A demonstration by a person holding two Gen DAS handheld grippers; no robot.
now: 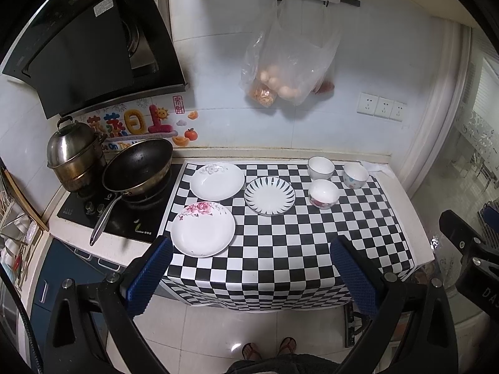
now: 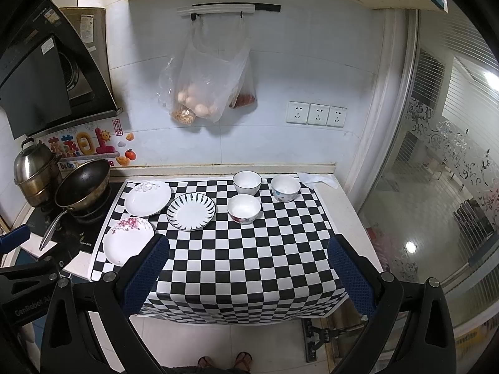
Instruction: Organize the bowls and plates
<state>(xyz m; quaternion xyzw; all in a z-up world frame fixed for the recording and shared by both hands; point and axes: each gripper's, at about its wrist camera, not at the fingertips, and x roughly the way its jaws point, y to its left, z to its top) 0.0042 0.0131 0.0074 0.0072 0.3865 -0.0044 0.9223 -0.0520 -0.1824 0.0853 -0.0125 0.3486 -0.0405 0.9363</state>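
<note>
Both grippers (image 1: 251, 275) (image 2: 248, 275) wide open, holding nothing, hovering short of the checkered mat (image 1: 280, 243), three empty plates (image 1: 202, 233) left and three empty bowls (image 1: 322, 193) right, well ahead of the fingers.

Left gripper (image 1: 251, 272): jaws spread wide, blue ribbed pads (image 1: 149, 279) facing each other with nothing between them. It is held level in the air and touches nothing.

Right gripper (image 2: 248, 271): same condition, jaws wide apart, blue pads (image 2: 352, 275) bare, nothing gripped and nothing touched.

The two grippers are held side by side, well apart; each shows at the edge of the other's wrist view.

Person: two feet in open sandals (image 1: 268, 347) planted below the grippers, toes forward.
</note>
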